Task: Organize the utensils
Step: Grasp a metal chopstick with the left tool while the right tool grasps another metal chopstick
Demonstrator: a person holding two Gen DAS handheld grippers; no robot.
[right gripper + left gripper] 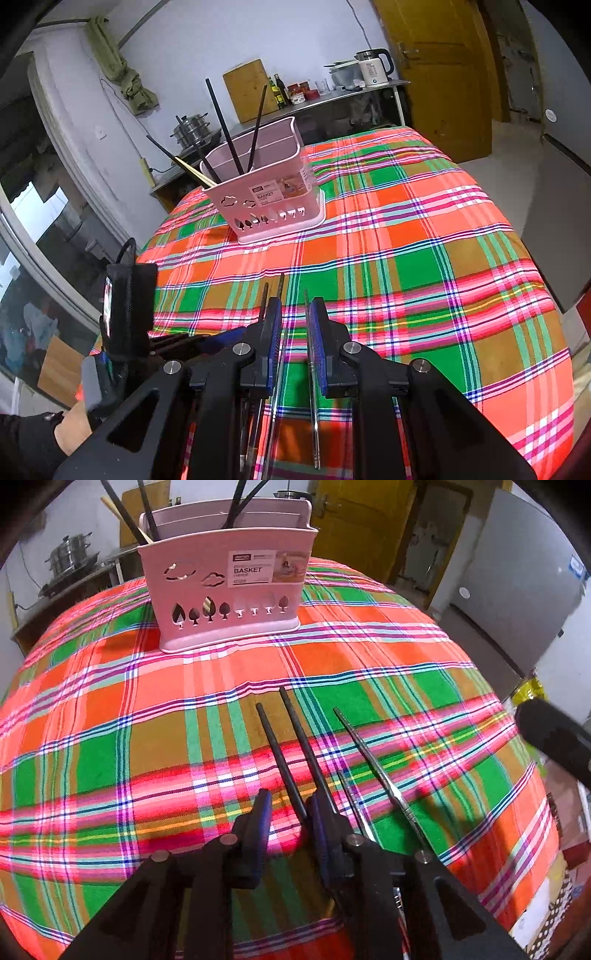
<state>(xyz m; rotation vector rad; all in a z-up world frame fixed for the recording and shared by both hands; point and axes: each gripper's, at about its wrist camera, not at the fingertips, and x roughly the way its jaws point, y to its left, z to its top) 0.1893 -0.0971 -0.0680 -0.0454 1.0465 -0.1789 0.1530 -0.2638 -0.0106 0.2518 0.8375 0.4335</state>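
Lying on plaid cloth [147, 701], two slim matte-black chopsticks [275, 746], one between narrowly parted, non-gripping jaws of left hand-held gripper [288, 812].

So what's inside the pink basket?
Black chopsticks and a pale wooden one stick out of the pink basket. Their lower ends are mostly hidden by its wall, so anything shorter in there can't be seen.

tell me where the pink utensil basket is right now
The pink utensil basket stands upright at the far edge of the plaid tablecloth, beyond both grippers; in the right wrist view it sits left of centre, holding dark chopsticks.
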